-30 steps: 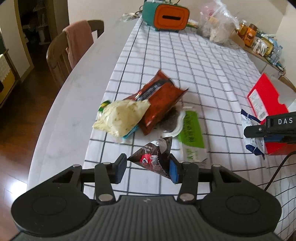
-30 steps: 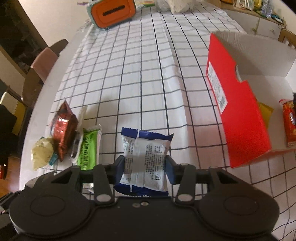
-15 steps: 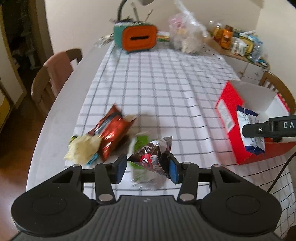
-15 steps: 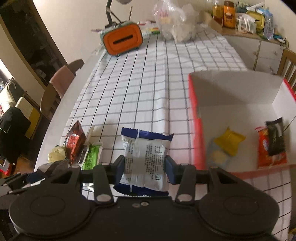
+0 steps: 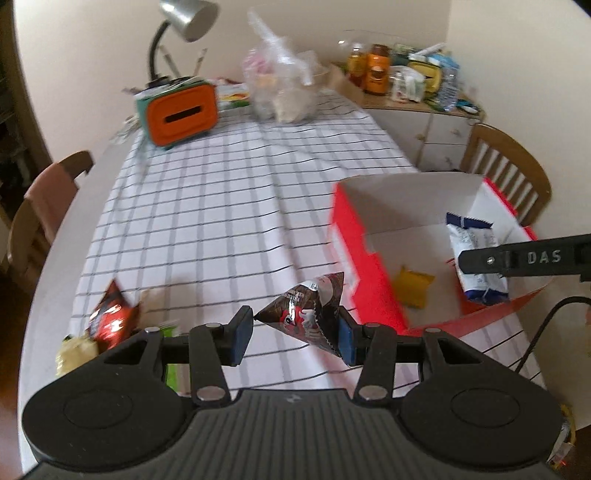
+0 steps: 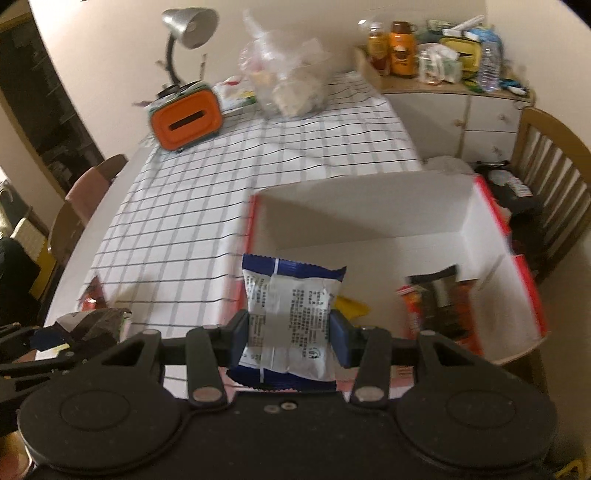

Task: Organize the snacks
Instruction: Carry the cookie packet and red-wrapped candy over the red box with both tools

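Observation:
My left gripper is shut on a dark triangular candy packet, held above the checked cloth just left of the red box. My right gripper is shut on a blue-and-white snack packet, held above the near edge of the red box; it also shows in the left wrist view. Inside the box lie a yellow packet and an orange and a black packet. A red bag, a pale yellow bag and a green packet lie at the table's near left.
An orange tissue holder with a desk lamp and a clear plastic bag stand at the table's far end. Wooden chairs stand at the left and right. A cluttered sideboard lies beyond.
Both grippers have risen and moved right with their packets. The right gripper went from left of the red box to over it. The snack pile has dropped to the lower left.

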A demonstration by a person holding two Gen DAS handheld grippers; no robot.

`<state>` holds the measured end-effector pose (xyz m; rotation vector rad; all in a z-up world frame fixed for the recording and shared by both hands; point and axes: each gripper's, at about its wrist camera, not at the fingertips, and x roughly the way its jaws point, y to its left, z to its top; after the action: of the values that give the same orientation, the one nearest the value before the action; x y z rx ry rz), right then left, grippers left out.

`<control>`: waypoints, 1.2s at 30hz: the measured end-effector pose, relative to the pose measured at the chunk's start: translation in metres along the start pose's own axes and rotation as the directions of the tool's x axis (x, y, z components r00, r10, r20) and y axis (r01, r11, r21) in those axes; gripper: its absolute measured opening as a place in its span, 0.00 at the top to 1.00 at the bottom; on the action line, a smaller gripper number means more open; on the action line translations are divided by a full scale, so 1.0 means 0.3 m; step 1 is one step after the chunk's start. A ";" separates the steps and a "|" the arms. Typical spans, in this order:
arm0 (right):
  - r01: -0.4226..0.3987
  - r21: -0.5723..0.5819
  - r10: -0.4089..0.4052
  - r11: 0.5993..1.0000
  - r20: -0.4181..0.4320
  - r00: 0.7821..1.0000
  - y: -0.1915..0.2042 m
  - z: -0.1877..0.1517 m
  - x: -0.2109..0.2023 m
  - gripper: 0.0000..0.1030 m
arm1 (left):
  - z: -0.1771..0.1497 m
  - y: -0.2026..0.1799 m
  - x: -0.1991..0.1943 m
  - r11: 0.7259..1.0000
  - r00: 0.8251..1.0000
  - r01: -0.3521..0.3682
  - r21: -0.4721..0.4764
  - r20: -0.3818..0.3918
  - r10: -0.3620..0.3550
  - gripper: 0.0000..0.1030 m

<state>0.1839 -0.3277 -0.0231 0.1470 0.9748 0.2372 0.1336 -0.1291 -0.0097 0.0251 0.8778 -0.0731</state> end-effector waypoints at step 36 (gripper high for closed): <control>0.065 -0.187 -0.086 0.980 -0.106 0.991 -0.343 0.010 0.179 0.56 | 0.161 -0.564 0.450 0.955 0.972 0.002 0.296 -0.224 0.067 0.54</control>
<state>0.2289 -0.4128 -0.0879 -0.0729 1.0642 0.2663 0.2441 -0.3077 -0.0814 0.3339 1.0945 -0.1725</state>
